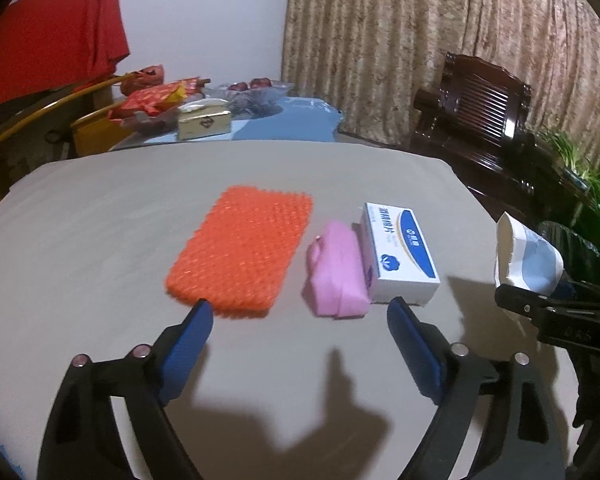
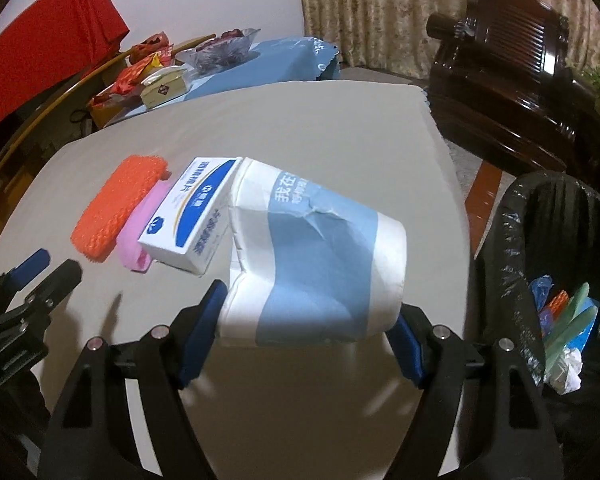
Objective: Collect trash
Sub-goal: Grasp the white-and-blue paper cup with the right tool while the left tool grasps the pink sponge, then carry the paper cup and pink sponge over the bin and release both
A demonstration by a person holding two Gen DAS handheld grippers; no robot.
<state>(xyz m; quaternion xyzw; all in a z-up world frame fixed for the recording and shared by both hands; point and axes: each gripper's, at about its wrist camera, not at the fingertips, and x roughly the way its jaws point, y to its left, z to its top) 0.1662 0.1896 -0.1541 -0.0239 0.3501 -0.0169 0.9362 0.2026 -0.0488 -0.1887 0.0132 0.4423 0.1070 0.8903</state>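
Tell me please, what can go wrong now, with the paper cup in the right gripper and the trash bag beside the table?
1. The crumpled paper cup is pinched only at its lower end by the right gripper; it could slip out before it reaches the black trash bag.
2. The left gripper is open close to the pink pouch, which touches the white and blue box; closing there might push the box aside.

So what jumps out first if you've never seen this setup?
The crumpled white-and-blue paper cup clamped in the right tongs, lifted over the grey table. Next, the bright orange woven mat mid-table, beside a pink pouch and a white-and-blue box. Right of the table, a black-lined bin holds trash.
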